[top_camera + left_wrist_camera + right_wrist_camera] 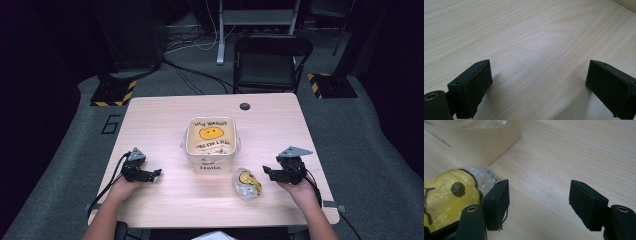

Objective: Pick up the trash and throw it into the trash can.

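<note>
From high above the near edge we look forward and down over the whole worktop. Each hand-held gripper camera sits low, close to the wood, looking along its jaws. The right one shares the crumpled smiley bag with the high view.

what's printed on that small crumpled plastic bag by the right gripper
A yellow smiley face with black outline on the small crumpled clear plastic bag, clearest in the right gripper view.
</note>
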